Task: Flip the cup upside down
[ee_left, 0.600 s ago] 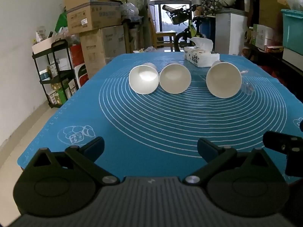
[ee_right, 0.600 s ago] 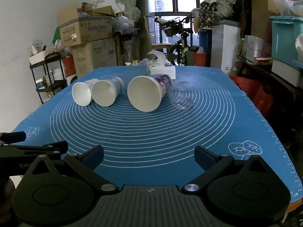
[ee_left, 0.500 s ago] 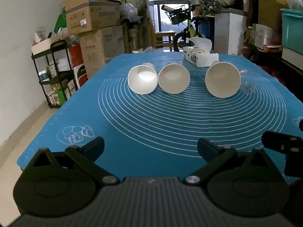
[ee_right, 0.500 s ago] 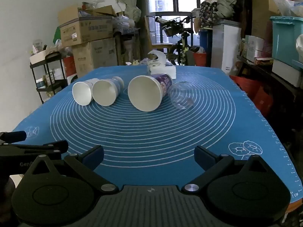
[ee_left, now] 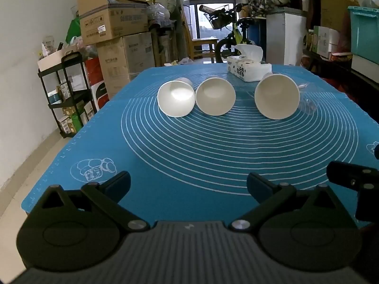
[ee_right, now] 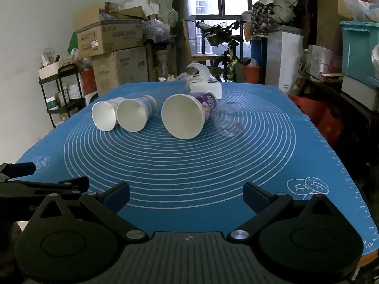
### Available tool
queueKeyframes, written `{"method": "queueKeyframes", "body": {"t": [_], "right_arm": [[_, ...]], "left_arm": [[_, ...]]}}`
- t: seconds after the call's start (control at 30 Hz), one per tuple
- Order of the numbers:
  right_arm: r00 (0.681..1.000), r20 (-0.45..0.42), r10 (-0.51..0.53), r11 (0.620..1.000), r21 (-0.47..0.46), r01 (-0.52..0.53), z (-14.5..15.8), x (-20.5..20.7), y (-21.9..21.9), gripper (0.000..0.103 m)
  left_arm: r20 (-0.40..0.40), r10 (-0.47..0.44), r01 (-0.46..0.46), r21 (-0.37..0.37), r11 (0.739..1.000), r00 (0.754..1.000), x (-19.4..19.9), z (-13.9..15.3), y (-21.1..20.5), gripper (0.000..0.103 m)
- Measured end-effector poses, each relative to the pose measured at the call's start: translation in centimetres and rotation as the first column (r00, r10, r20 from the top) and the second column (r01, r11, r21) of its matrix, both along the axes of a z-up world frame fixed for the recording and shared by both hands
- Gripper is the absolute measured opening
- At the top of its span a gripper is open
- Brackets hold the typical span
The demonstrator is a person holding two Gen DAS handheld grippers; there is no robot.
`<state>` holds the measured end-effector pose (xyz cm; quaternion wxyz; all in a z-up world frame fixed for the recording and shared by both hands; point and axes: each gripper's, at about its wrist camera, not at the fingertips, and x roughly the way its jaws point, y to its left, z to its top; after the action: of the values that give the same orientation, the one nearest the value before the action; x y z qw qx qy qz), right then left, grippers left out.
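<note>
Three paper cups lie on their sides on the blue mat [ee_left: 189, 161], mouths toward me: a small white one [ee_left: 176, 98] [ee_right: 104, 116], a second beside it [ee_left: 215, 98] [ee_right: 133, 118], and a larger one with a purple print [ee_left: 277, 99] [ee_right: 184, 119]. A clear plastic cup [ee_right: 227, 122] [ee_left: 306, 105] lies on its side to the right of the large cup. My left gripper [ee_left: 188, 184] is open and empty over the mat's near edge, well short of the cups. My right gripper [ee_right: 186, 191] is open and empty, also near the front edge.
A tissue box [ee_left: 247, 69] [ee_right: 205, 86] stands on the mat behind the cups. Cardboard boxes [ee_left: 113, 23] and a black shelf [ee_left: 64, 94] line the left wall. A bicycle [ee_right: 225, 47] and storage bins [ee_right: 360, 45] stand behind and to the right.
Both grippers have crept slightly forward; the cups look a touch nearer. Nothing on the mat has moved.
</note>
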<state>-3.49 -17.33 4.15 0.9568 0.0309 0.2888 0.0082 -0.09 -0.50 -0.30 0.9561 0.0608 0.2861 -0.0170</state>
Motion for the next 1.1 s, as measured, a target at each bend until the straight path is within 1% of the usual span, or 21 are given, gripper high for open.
{"method": "queueKeyframes", "body": {"t": [1.1], "right_arm": [[1.0,0.003,0.005,1.0,-0.012,-0.005,0.07,-0.13,0.01,0.101]], "left_arm": [[-0.004,0.007,-0.007,0.015,1.0,1.0,0.21,-0.11,0.11,0.103]]}}
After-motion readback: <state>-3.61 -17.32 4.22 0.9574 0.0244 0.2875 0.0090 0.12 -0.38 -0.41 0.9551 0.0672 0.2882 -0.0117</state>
